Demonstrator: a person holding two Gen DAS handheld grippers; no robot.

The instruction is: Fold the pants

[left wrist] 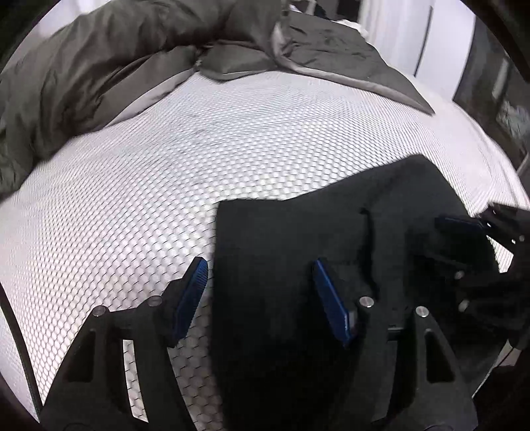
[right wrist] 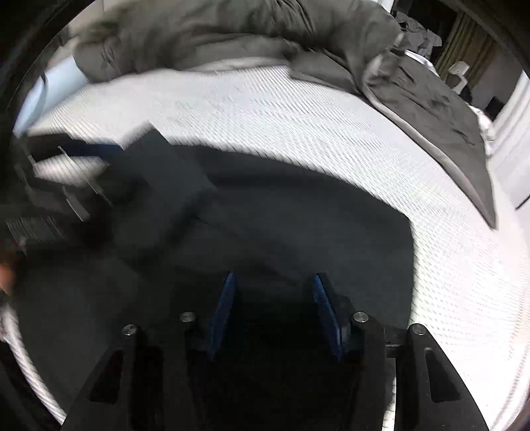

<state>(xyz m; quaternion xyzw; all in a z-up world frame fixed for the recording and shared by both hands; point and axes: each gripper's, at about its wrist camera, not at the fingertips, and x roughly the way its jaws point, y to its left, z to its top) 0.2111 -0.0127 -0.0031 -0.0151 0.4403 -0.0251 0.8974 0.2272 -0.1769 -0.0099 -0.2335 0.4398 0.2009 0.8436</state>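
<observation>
The black pants lie folded flat on the white honeycomb mattress. My left gripper is open and empty, straddling the pants' left edge, one blue pad over the mattress and one over the cloth. My right gripper shows at the right edge of the left wrist view, low over the pants' right side. In the right wrist view the pants fill the middle, blurred, and my right gripper is open above them, holding nothing. The left gripper shows blurred at the far left of the right wrist view.
A crumpled grey duvet is heaped along the far side of the bed, also in the right wrist view. A dark blanket lies at the far right corner. Bare mattress stretches between the pants and the bedding.
</observation>
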